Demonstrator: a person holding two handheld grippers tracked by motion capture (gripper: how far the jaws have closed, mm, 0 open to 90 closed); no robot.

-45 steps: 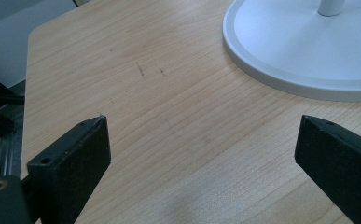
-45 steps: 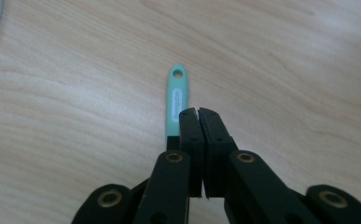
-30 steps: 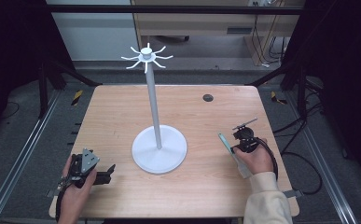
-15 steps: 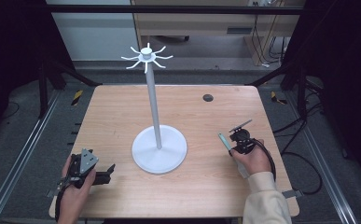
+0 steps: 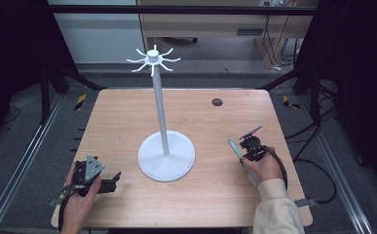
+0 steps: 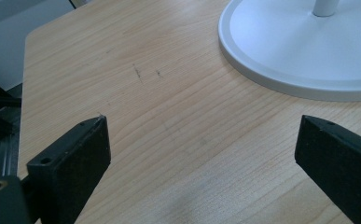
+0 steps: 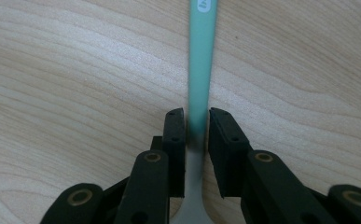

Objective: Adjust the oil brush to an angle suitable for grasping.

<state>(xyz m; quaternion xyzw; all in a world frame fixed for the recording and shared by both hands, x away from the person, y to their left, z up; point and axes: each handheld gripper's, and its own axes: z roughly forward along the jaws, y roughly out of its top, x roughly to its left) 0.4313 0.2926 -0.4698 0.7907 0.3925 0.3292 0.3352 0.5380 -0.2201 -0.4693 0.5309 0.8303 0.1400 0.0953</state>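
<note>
A tall white stand (image 5: 160,107) with a round base (image 5: 166,156) and a ring of hooks (image 5: 153,59) rises from the middle of the wooden table (image 5: 127,112). My right gripper (image 5: 244,153) is to the right of the base. It is shut on a utensil with a teal handle (image 5: 234,147) that points away up-left. In the right gripper view the handle (image 7: 200,60) runs up between the pads of the right gripper (image 7: 197,114), whose jaws have just been closing onto it. My left gripper (image 5: 114,179) rests at the front left, open and empty, and its view of the left gripper (image 6: 201,135) looks toward the base (image 6: 299,56).
A small dark round hole (image 5: 217,102) sits at the back right of the table. A black cable (image 5: 279,165) loops from the right gripper near the table's right edge. Bare wood (image 6: 169,93) lies ahead of the left gripper.
The right hand has shifted slightly to the left with the teal-handled utensil still in its jaws. The left hand has stayed where it was.
</note>
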